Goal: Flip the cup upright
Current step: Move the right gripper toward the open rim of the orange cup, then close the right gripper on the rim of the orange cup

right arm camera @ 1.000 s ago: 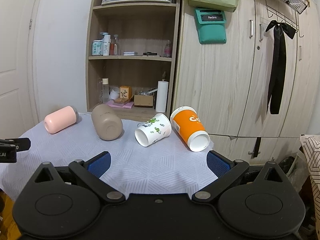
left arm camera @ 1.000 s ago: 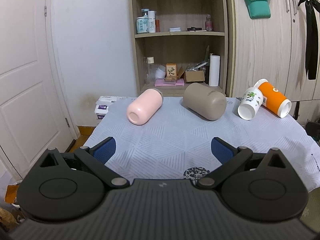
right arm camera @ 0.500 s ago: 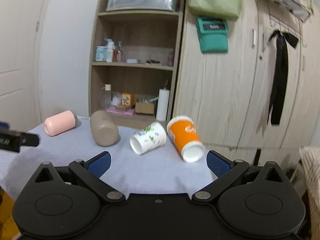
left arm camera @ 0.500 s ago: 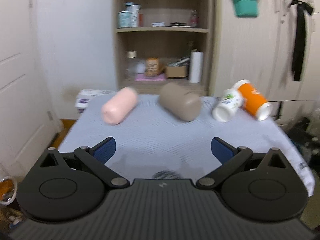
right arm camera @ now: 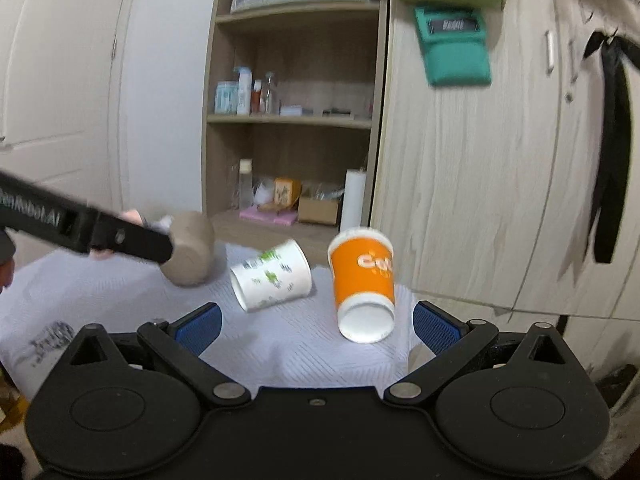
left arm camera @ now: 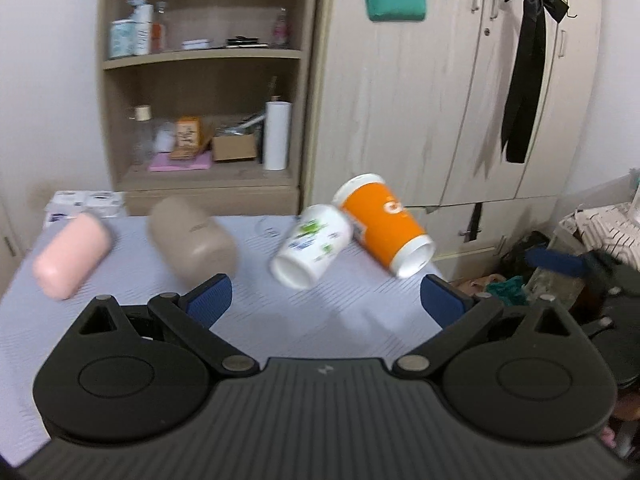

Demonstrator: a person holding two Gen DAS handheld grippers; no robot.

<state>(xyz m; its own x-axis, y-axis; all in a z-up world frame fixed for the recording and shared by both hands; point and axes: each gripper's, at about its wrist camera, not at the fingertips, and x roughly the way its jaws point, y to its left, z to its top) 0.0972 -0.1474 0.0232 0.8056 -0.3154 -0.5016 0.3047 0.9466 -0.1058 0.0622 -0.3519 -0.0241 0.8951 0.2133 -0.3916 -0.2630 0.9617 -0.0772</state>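
Several cups lie on their sides on the cloth-covered table [left arm camera: 320, 320]. They are a pink cup [left arm camera: 72, 256], a taupe cup [left arm camera: 192, 246], a white cup with green print [left arm camera: 312, 246] and an orange cup [left arm camera: 386, 224]. My left gripper [left arm camera: 326, 298] is open and empty, short of the white cup. My right gripper [right arm camera: 316, 322] is open and empty, just short of the orange cup [right arm camera: 362, 280] and the white cup [right arm camera: 272, 276]. The taupe cup [right arm camera: 190, 254] is partly hidden behind the left gripper's body [right arm camera: 84, 228].
A wooden shelf unit [left arm camera: 200, 80] with bottles and boxes stands behind the table. A wardrobe [left arm camera: 460, 80] with a black ribbon and a green pouch is to the right. Clutter [left arm camera: 580, 248] lies on the floor past the table's right edge.
Both grippers have moved toward the cups. The left view has swung right so the white and orange cups are central. The left gripper now crosses the right view.
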